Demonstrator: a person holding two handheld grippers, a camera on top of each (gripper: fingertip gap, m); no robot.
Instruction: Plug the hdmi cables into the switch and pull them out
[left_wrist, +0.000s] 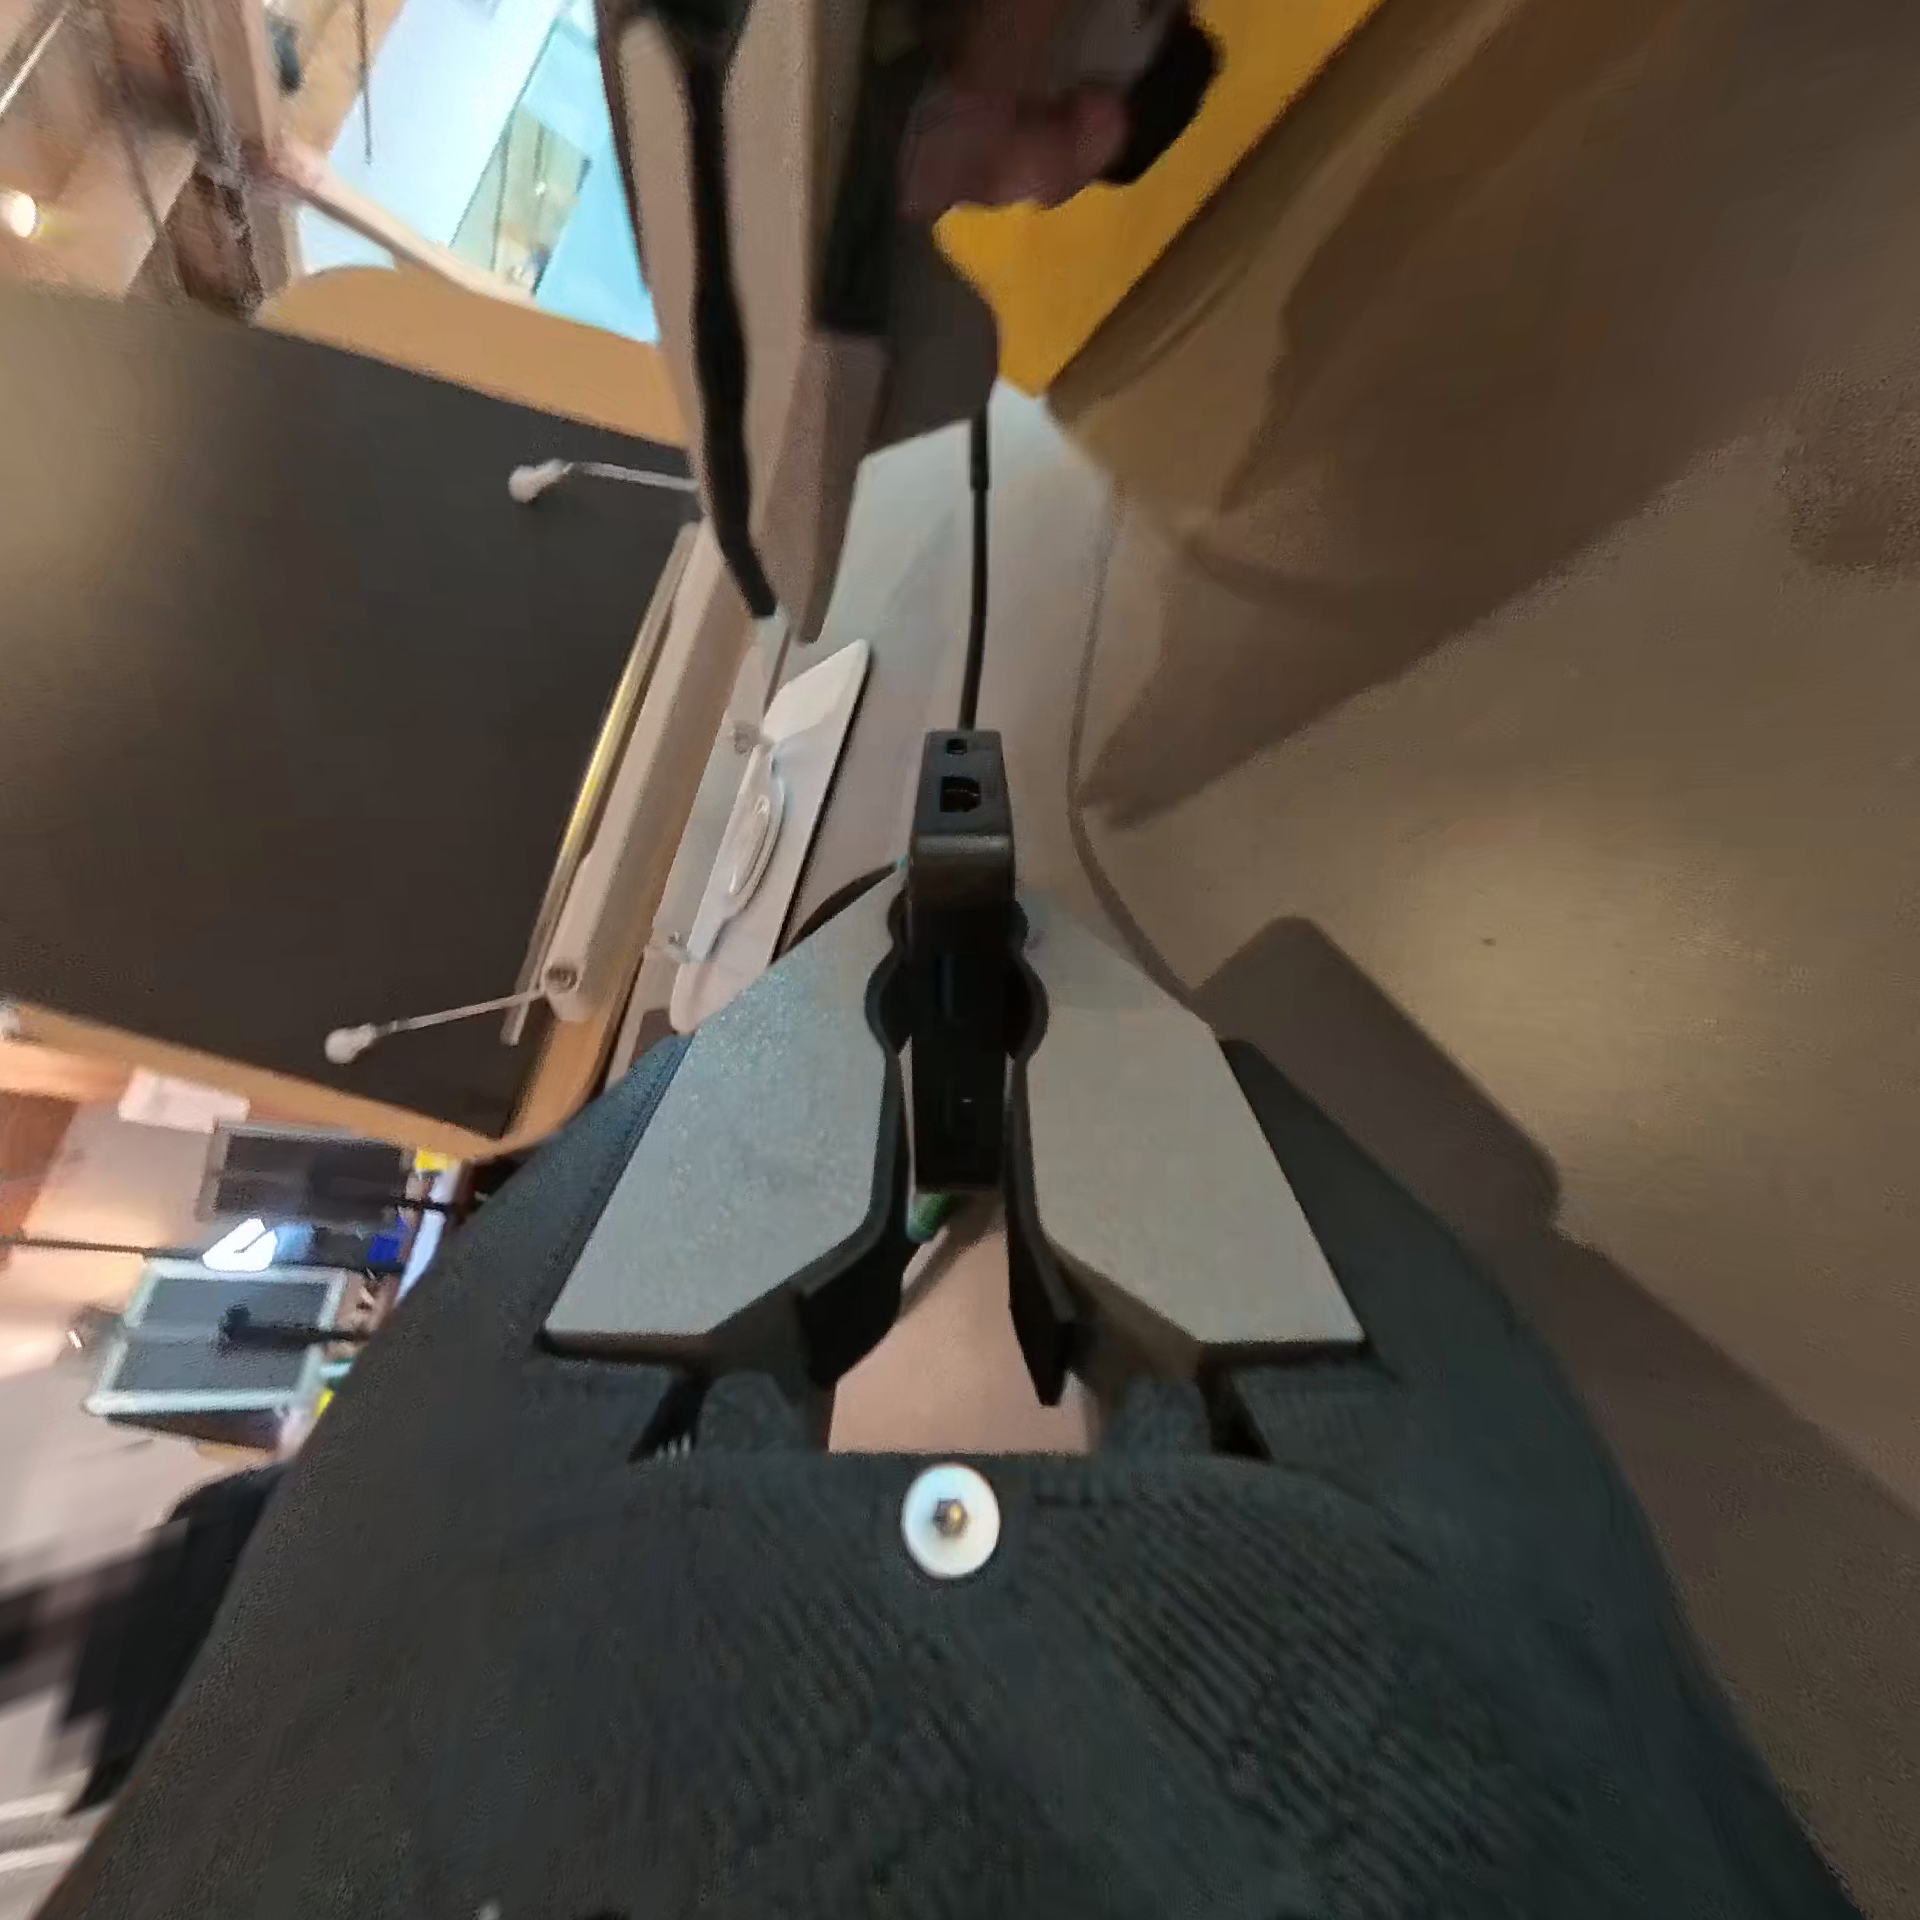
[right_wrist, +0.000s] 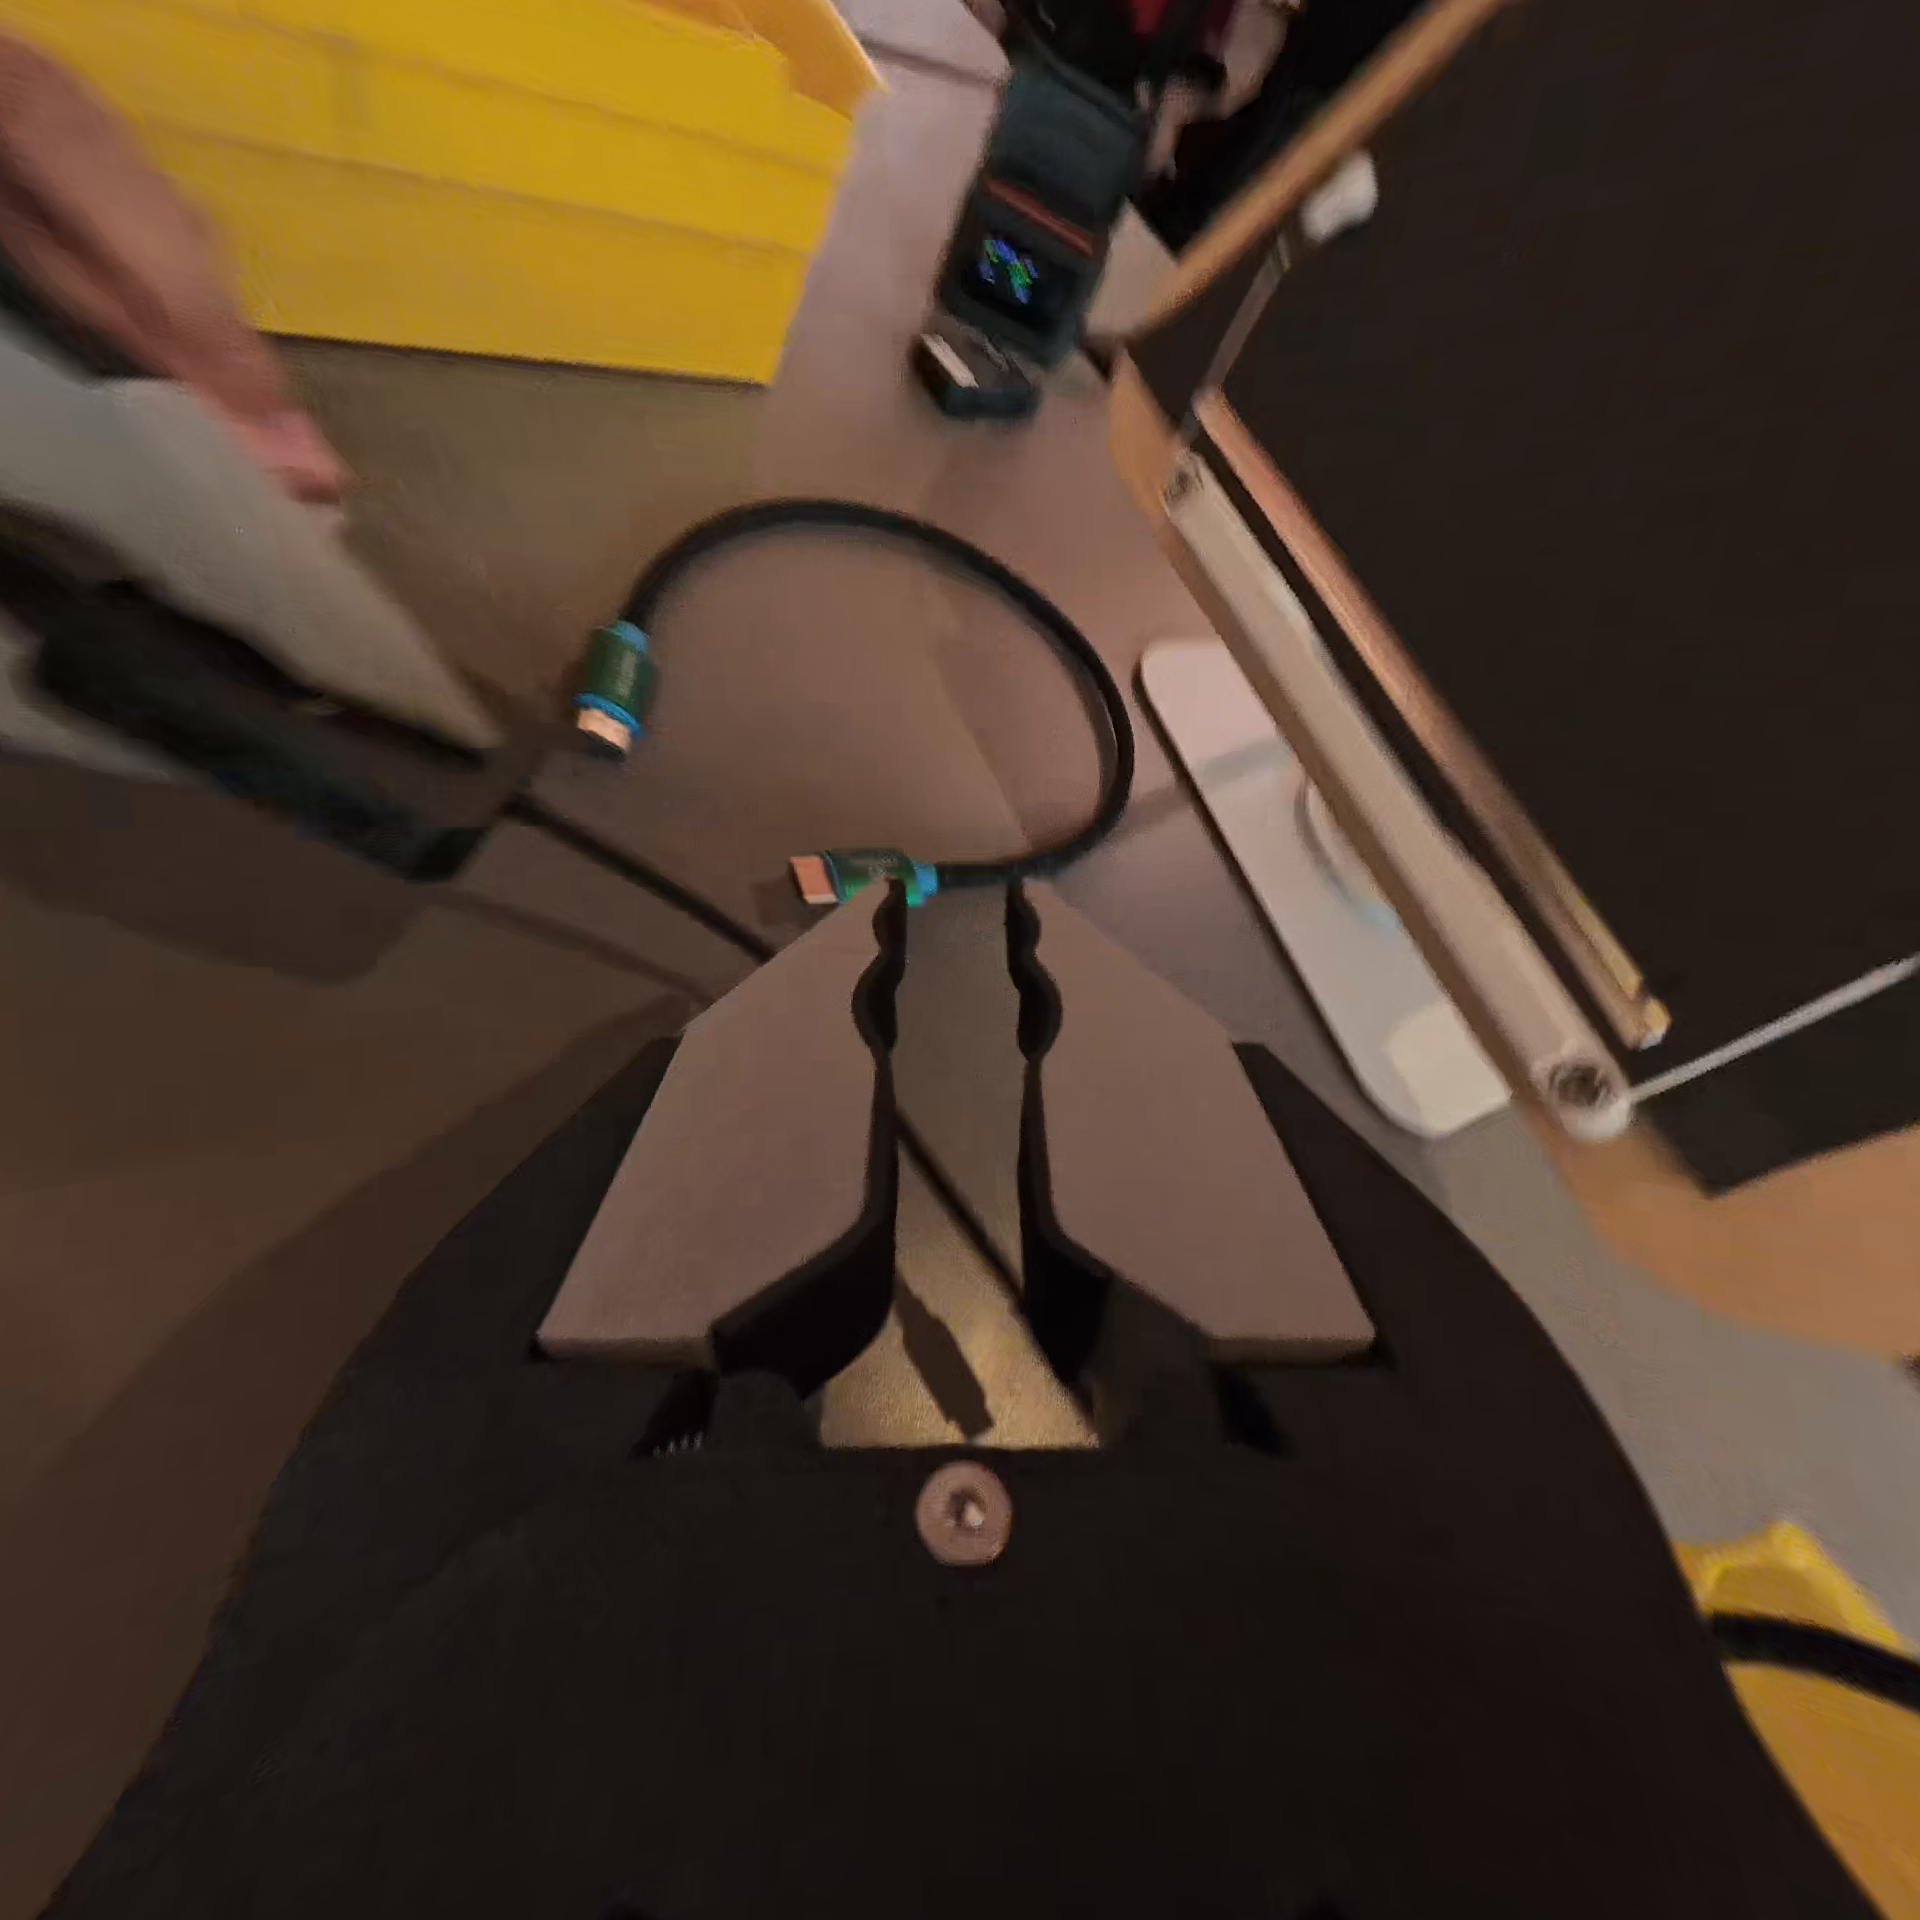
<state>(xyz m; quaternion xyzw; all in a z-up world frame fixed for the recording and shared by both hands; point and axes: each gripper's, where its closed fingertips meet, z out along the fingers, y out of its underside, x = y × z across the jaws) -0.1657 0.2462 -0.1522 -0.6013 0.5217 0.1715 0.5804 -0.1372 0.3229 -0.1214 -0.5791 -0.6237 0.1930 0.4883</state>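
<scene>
Monitor stand (right_wrist: 1299, 894) beside cable (right_wrist: 1039, 665), yellow bin (right_wrist: 582, 208) behind

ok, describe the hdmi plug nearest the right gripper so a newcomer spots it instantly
Start at the yellow bin at the back of the tan table, then follow the short black cable looping in front of it. The plug lies flat just beyond the open right gripper, metal tip pointing left. Its twin at the cable's other end lies farther off, by the black switch.

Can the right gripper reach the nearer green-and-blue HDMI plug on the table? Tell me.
Probably yes. The right gripper is open, and the nearer green-and-blue HDMI plug lies just beyond its left fingertip with nothing between; it sits left of the gap, so shift slightly left.
</scene>
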